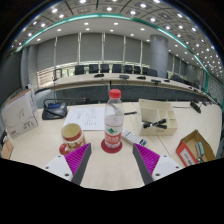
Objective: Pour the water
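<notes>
We've got our hand-held gripper [112, 160] released, fingers spread wide. The water bottle [114, 121] stands upright on the desk [40, 140] just beyond them, a mug [72, 137] to its left.

bottle [114, 122] base: hidden behind fingers [82, 161] | orange box [194, 147]: partly cut off | label text: unreadable

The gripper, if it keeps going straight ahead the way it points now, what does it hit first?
Most likely the water bottle. It stands upright on the table just ahead of the open gripper, roughly centred on the gap between its fingers. The yellow cup sits off beside that line. Depth is hard to judge.
</notes>
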`<state>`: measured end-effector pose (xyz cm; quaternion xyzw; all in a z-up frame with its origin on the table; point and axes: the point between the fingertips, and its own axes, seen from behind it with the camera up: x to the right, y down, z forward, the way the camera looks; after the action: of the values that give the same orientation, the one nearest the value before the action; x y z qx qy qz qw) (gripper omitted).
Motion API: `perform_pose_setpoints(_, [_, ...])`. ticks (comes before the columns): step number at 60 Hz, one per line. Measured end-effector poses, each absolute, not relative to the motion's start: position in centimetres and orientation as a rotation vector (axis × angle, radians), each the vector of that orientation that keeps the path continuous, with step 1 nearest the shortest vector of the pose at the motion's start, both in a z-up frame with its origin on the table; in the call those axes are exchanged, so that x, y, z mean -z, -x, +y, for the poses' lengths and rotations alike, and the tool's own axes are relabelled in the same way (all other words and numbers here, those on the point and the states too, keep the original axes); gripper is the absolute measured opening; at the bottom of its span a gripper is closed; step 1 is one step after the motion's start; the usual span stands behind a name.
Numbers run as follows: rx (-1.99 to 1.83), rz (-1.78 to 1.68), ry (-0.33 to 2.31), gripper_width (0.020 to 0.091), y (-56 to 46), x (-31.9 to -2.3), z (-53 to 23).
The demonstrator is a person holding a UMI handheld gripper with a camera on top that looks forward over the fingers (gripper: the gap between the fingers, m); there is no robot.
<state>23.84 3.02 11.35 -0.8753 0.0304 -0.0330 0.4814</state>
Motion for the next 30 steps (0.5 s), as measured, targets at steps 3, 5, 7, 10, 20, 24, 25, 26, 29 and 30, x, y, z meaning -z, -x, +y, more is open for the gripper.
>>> perform_pose_setpoints(3, [0.087, 0.079, 2.165, 0.0860, -22.5, -12.3, -0.2])
perform_pose_setpoints(5, [0.091, 0.072, 2.181, 0.0858, -21.6, -12.9, -2.2])
perform_pose_setpoints(7, [0.102, 0.071, 2.191, 0.0859, -20.9, -13.5, -4.5])
perform_pose_setpoints(10, [0.124, 0.062, 2.202, 0.0858, -19.7, -14.6, -7.6])
perform_pose_setpoints(20, [0.181, 0.035, 2.231, 0.0859, -15.7, -17.4, -16.3])
perform_pose_setpoints(24, [0.200, 0.027, 2.231, 0.0860, -14.5, -18.7, -18.9])
perform_pose_setpoints(25, [0.204, 0.027, 2.230, 0.0860, -14.2, -19.0, -19.5])
perform_pose_setpoints(26, [0.208, 0.026, 2.228, 0.0862, -14.0, -19.2, -19.9])
perform_pose_setpoints(29, [0.202, 0.017, 2.221, 0.0859, -13.1, -19.8, -21.2])
perform_pose_setpoints(30, [0.191, 0.022, 2.223, 0.0857, -12.8, -19.9, -21.6])
